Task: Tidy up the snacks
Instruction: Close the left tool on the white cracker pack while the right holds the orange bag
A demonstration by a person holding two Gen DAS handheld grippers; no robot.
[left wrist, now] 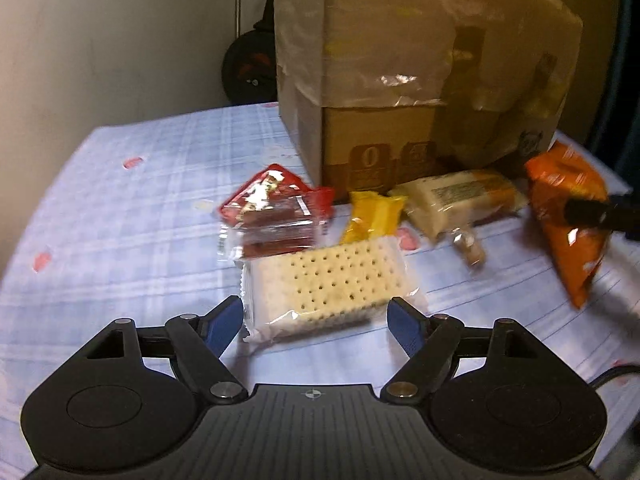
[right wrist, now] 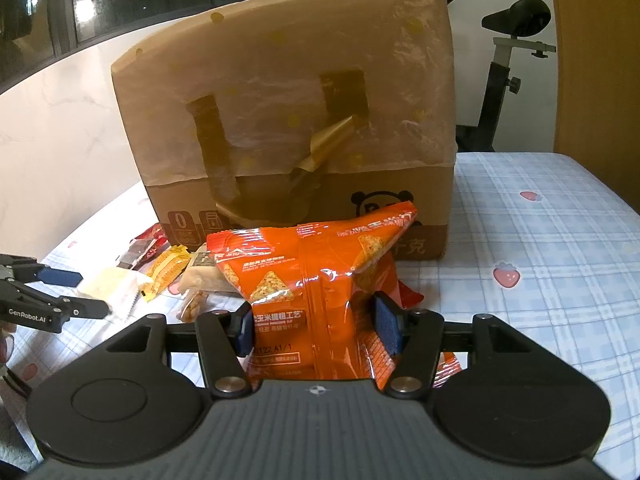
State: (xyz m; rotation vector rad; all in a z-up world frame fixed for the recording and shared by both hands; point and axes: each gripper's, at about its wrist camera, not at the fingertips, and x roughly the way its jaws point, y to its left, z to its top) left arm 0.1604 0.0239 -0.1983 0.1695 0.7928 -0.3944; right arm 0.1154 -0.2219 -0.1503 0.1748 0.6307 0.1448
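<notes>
A clear-wrapped pack of pale crackers (left wrist: 328,276) lies on the checked cloth between the blue pads of my left gripper (left wrist: 316,306), which is open and not pressing on it. Behind it lie a red-and-clear snack pack (left wrist: 272,208), a small yellow pack (left wrist: 374,216), a long cream pack (left wrist: 460,200) and a tiny nut packet (left wrist: 470,248). My right gripper (right wrist: 316,326) is shut on an orange chip bag (right wrist: 316,264), held upright in front of the box. In the right wrist view the left gripper (right wrist: 90,292) straddles the cracker pack (right wrist: 116,286).
A tall cardboard box (right wrist: 300,120) draped in plastic film stands behind the snacks, close to them. The table cloth (right wrist: 540,240) with strawberry prints stretches to the right of it. An exercise bike (right wrist: 516,60) stands beyond the table, and a wall lies to the left.
</notes>
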